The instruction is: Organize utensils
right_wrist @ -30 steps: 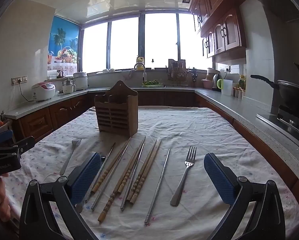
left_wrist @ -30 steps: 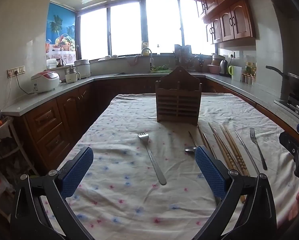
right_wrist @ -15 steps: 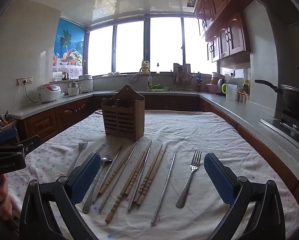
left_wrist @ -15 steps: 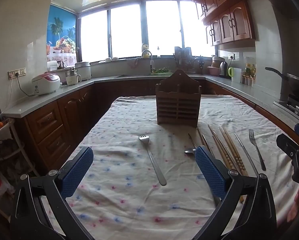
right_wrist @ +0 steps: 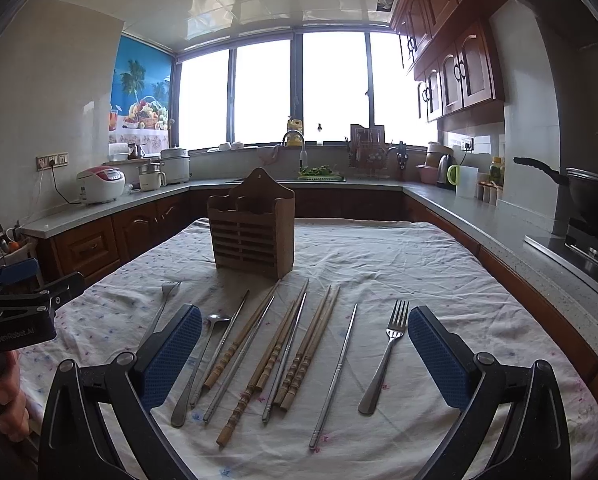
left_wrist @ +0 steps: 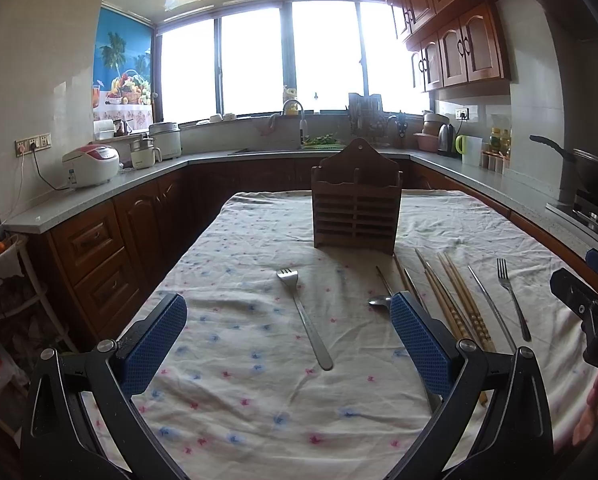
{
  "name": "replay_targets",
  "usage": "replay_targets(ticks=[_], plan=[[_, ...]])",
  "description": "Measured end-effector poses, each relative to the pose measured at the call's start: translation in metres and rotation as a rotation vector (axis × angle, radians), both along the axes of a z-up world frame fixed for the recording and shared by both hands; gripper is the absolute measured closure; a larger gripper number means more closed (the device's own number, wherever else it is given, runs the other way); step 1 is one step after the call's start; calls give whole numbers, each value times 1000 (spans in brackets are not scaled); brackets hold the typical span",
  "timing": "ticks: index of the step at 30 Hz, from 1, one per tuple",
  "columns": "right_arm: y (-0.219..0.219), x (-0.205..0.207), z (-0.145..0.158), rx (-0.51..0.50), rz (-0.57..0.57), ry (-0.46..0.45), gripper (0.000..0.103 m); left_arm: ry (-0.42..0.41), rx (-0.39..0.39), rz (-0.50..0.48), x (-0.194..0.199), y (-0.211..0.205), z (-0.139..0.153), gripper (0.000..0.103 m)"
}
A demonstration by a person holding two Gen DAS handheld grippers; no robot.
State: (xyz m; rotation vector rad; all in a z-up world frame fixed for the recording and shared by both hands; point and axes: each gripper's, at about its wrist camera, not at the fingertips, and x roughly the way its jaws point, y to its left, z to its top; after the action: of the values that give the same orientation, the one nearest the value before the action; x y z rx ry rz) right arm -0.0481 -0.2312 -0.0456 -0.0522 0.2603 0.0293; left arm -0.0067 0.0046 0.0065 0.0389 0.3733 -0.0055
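Observation:
A slatted wooden utensil holder [left_wrist: 357, 200] [right_wrist: 253, 232] stands upright mid-table on a flowered cloth. In front of it lie a steel fork [left_wrist: 305, 316] [right_wrist: 161, 308], a spoon [left_wrist: 380, 301] [right_wrist: 203, 354], several wooden and steel chopsticks [right_wrist: 283, 346] [left_wrist: 455, 304], and a second fork [right_wrist: 385, 354] [left_wrist: 513, 298]. My left gripper [left_wrist: 287, 340] hangs open above the left fork, holding nothing. My right gripper [right_wrist: 305, 354] is open over the chopsticks, also holding nothing. Each gripper shows at the edge of the other's view.
The table [right_wrist: 439, 264] is ringed by grey counters with wooden cabinets [left_wrist: 95, 248]. A rice cooker [left_wrist: 91, 164] sits at left, a sink [right_wrist: 299, 148] under the windows, a wok on a stove [right_wrist: 587, 192] at right. A hand [right_wrist: 3, 396] holds the left gripper.
Both views have tilted upward slightly, so the table and utensils sit lower in frame. The right gripper has drawn back a little. No utensil has moved; both grippers stay open.

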Motion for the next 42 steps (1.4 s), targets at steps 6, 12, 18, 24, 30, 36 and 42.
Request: replay_targets(ticks=[6,12,18,24,30,36,42], plan=[[-1,1,2,4,1,-2,0,4,3,-2,3,0,0,0],[2,-1,0,3,1,-4,0,1,3,-1,1,-1,-2,0],[3,0,0,5,5,-4,0,1,6,1,1,-3,-3,0],[2,0,0,6,7,-5,0,0,8,-3,1,-6,-3,0],[2,0,0,7,7,-5,0,2,6,-3,1,-4,-3,0],[2,0,0,8,8,-5,0,7,4,-5,2,-9,-4,0],[4,0,0,9,7,-4,0,14,-1,-16,4,-5,-3,0]])
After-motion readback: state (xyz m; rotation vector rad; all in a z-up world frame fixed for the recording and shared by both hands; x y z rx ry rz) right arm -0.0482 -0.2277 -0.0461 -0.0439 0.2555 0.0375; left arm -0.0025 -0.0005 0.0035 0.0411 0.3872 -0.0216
